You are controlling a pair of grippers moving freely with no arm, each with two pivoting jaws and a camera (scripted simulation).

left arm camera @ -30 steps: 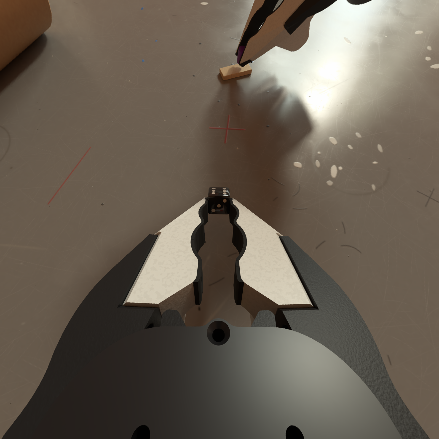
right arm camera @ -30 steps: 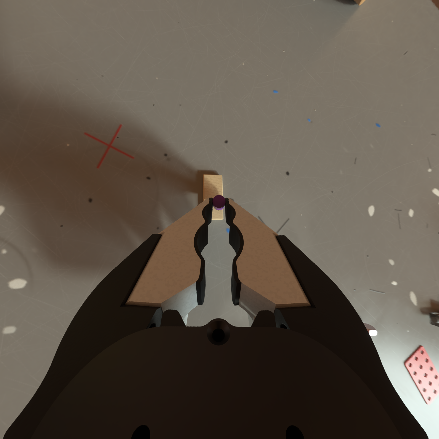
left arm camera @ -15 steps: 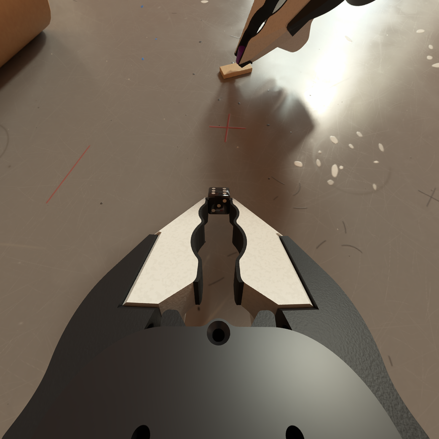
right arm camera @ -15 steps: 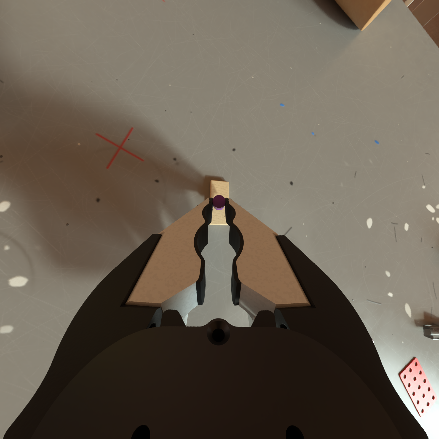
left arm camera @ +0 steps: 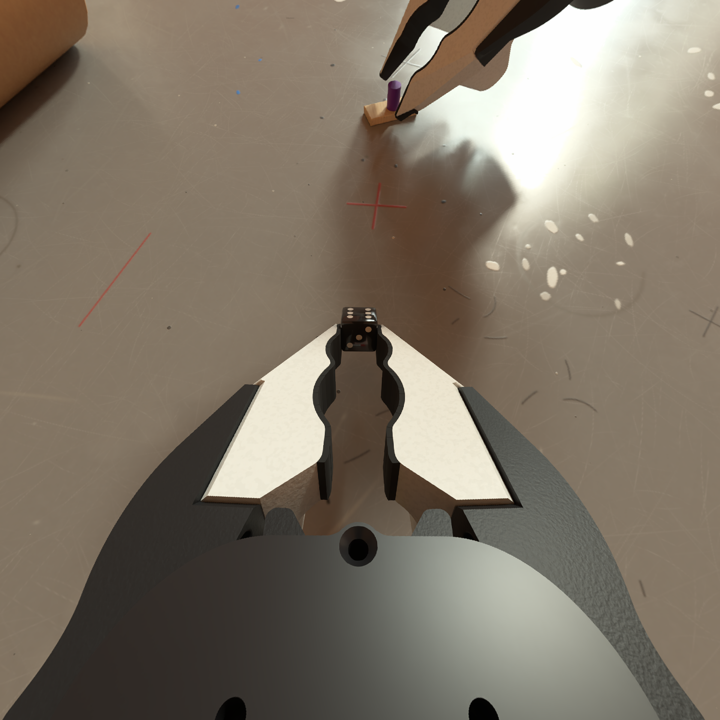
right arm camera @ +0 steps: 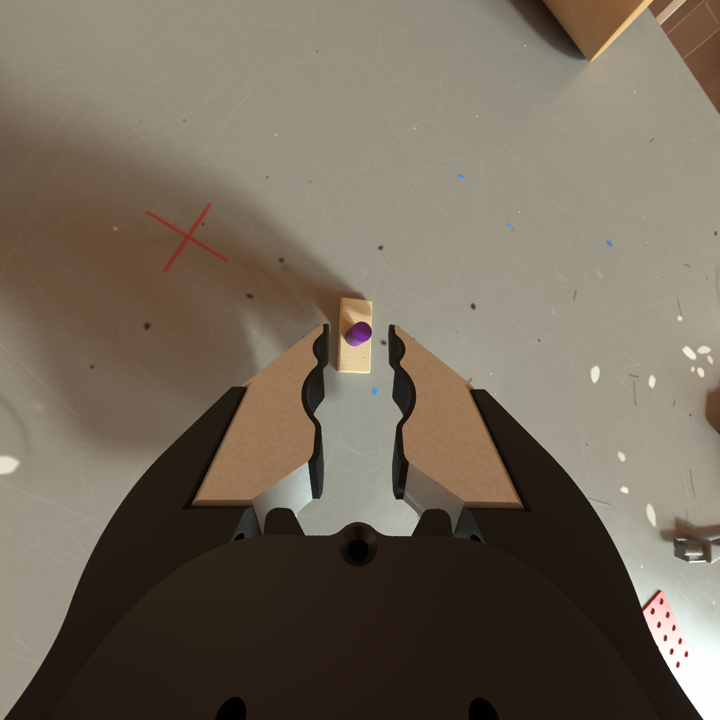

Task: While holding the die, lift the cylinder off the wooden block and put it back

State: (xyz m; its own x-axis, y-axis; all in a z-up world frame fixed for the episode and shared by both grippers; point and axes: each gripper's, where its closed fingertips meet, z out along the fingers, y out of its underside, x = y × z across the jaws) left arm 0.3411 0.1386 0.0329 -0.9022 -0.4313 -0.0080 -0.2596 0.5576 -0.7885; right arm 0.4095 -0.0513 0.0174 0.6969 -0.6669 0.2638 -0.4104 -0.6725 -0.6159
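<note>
**Cylinder standing free on the block, right fingers spread around it**

Landmark: wooden block (right arm camera: 353, 341), a flat slab lying on the grey table (right arm camera: 506, 117).

- Purple cylinder (right arm camera: 358, 333) stands on the block's top face, towards the edge nearer the right-hand finger. Long axis vertical; its flat round end faces up at the right wrist camera. In the left wrist view it reads as upright (left arm camera: 393, 95).
- Block's long axis runs straight away from the right gripper (right arm camera: 358, 327), in line with the fingers.
- Right gripper: fingers released, one each side of the block, touching neither block nor cylinder as far as I can tell.
- Left gripper (left arm camera: 358, 337): clenched on the black die (left arm camera: 359, 331), well short of the block, this side of the red cross (left arm camera: 376, 205).

Risks, as I judge them:
- A sideways drift of the right gripper could clip the cylinder and topple it; it is narrow and tall.
- It sits off-centre, so a nudge to the block could roll it off.
- Any slackening of the left grip drops the die.
</note>
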